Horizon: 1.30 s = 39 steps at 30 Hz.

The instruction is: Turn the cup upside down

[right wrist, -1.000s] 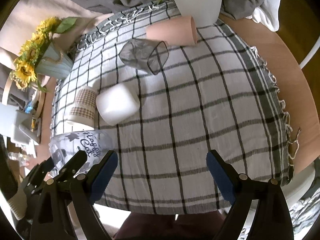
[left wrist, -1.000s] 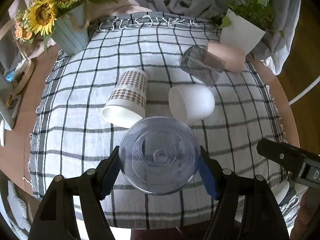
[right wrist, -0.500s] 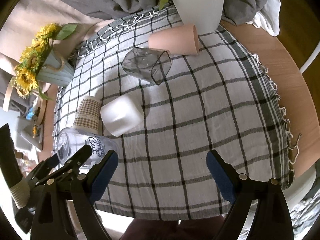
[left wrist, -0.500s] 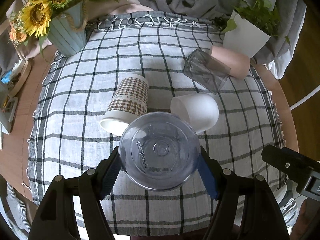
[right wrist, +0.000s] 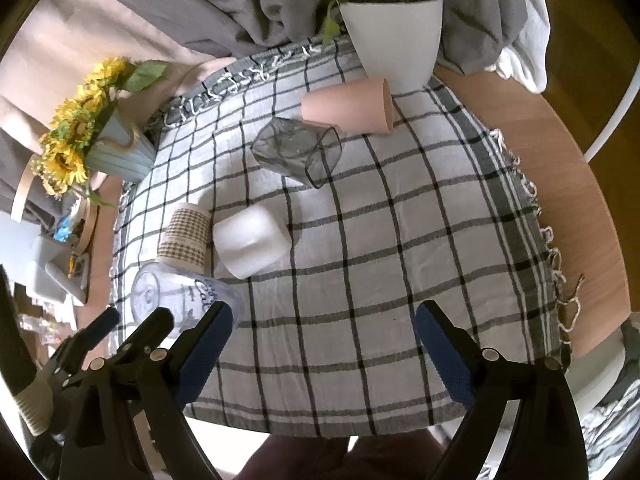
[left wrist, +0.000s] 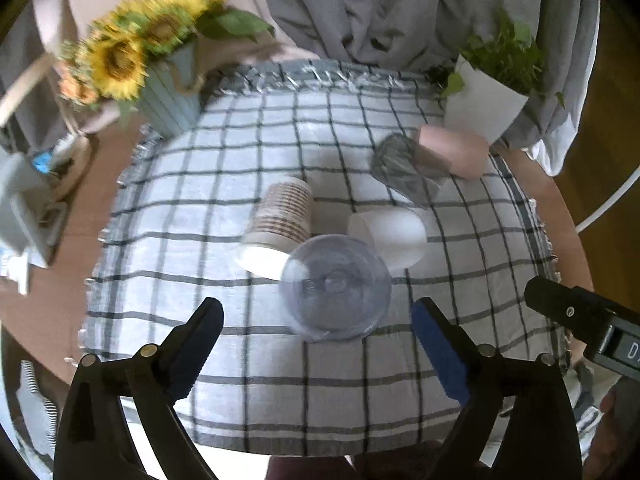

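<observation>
A clear plastic cup with printed lettering stands upside down on the checked cloth, base up; it also shows in the right wrist view. My left gripper is open and empty, pulled back just short of the cup, jaws apart on either side. My right gripper is open and empty over the cloth's near edge, to the right of the cup.
A checked paper cup, a white cup, a grey glass and a pink cup lie on their sides behind. A sunflower pot and a white plant pot stand at the back corners.
My left gripper has opened and let go of the clear cup, then drawn back toward the table's near edge. The cup now stands base up on the cloth.
</observation>
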Tool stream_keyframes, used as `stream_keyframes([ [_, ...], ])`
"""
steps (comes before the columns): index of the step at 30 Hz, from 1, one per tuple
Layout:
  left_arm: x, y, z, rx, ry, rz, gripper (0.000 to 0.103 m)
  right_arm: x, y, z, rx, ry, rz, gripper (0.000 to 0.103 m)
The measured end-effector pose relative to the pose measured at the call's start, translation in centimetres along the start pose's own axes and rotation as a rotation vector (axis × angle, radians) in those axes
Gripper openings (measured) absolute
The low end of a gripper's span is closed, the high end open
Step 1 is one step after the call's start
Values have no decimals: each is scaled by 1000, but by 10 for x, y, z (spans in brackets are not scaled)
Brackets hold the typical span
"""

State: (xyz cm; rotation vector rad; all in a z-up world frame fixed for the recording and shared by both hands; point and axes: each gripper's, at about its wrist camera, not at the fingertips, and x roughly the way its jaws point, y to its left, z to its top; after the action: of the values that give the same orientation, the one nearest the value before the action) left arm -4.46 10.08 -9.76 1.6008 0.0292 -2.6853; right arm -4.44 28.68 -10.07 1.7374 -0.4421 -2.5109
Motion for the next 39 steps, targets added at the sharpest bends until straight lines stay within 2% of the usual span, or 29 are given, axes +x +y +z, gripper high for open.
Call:
stream_keyframes([
  [5,-24,10,-9,-2,-61,91,100,-14,11,-7,-51,-39,-27,94],
  [11,-44,30,-20,-33,-92,109,100,-30,35,-21,-119,-99,-59,94],
  [16,-57,50,-27,-59,-109,96,101,-47,59,-36,-170,-169,-72,94],
  [22,-74,70,-31,-84,-149,76,102,-65,72,-51,-129,-235,-68,98],
  [27,-84,84,-32,-81,-190,92,103,-72,82,-61,-103,-264,-75,98],
  [39,-88,100,-33,-84,-209,76,103,-78,108,-72,-132,-300,-84,99],
])
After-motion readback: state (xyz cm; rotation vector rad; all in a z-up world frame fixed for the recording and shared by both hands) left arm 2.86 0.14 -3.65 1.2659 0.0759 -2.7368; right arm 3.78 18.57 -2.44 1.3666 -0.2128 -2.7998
